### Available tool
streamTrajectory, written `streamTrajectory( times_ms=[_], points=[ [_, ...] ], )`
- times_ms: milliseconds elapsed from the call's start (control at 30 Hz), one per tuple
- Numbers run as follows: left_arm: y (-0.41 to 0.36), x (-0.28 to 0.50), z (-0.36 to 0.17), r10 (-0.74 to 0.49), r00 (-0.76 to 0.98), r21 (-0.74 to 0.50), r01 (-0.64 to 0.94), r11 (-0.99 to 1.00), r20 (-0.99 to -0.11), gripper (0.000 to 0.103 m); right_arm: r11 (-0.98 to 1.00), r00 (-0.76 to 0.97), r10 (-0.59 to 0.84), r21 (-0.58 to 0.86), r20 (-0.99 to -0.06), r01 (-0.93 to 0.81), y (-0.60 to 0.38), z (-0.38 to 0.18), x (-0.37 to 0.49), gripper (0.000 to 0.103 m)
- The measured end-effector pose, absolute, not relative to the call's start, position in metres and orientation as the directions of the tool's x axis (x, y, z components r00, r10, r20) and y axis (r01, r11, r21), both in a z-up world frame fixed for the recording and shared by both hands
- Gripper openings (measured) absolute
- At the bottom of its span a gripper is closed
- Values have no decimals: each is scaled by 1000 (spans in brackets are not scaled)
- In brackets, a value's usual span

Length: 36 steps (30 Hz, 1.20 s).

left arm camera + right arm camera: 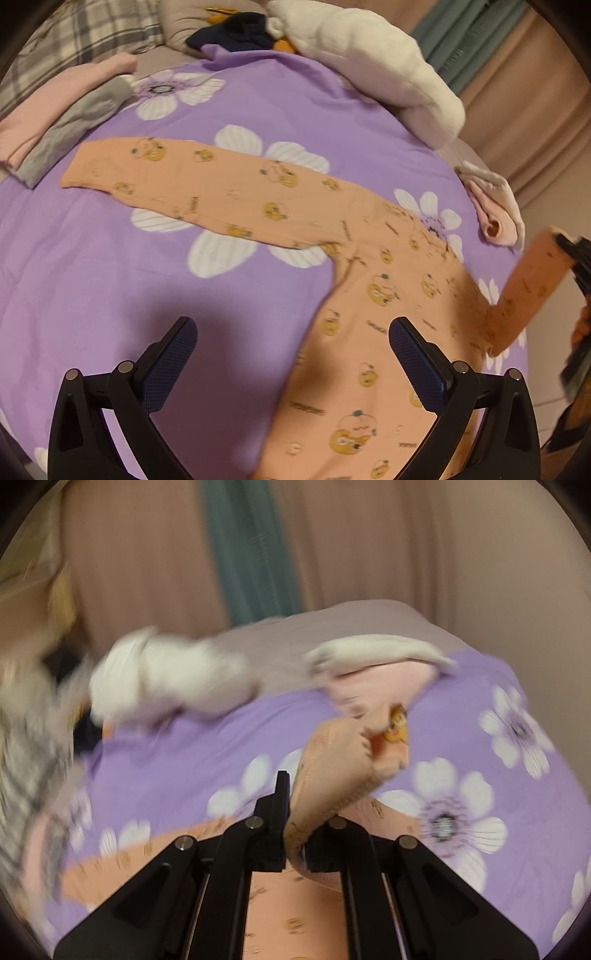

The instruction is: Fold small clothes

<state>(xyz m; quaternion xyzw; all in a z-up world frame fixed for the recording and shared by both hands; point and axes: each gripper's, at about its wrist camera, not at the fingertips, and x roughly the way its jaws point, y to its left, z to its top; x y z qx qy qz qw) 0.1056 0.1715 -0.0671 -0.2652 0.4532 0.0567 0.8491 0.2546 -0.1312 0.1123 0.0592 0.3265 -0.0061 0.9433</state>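
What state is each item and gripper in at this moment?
Orange shirt: spread flat on the purple sheet, one sleeve lifted.
Lifted sleeve: pinched, raised off the bed.
Other sleeve: lying flat, unfolded.
Right gripper: jaws shut on the sleeve.
Left gripper: jaws open, empty, above the shirt.
Pink and grey clothes: folded, set aside.

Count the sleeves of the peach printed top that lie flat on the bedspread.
1. One long sleeve lies flat across the purple flowered bedspread; the other sleeve is lifted, pinched in the right tongs.
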Motion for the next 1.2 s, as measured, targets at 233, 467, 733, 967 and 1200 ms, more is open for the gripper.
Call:
streamTrajectory(
  times_ms=[233, 467, 733, 967, 1200],
  points=[
    [210, 97, -77, -123, 583, -410, -390, 824, -803, 103, 950, 684, -90, -269, -724, -160, 21, -5, 270, 7],
    [234, 96, -92, -112, 571, -412, -428, 804, -813, 103, 824, 655, -195, -484, -730, -295, 77, -79, 257, 55],
    [264, 93, -96, -136, 633, -509, -456, 730, -762, 103, 758, 719, 6, -466, -695, -457, 90, -45, 202, 79],
    [311, 96, -108, -234, 726, -700, -444, 560, -647, 102, 918, 556, 395, 294, -732, -266, -15, -6, 252, 41],
    [347, 104, -125, -297, 779, -808, -415, 418, -553, 102, 906, 440, 418, 332, -795, -262, 24, -66, 259, 20]
  ],
)
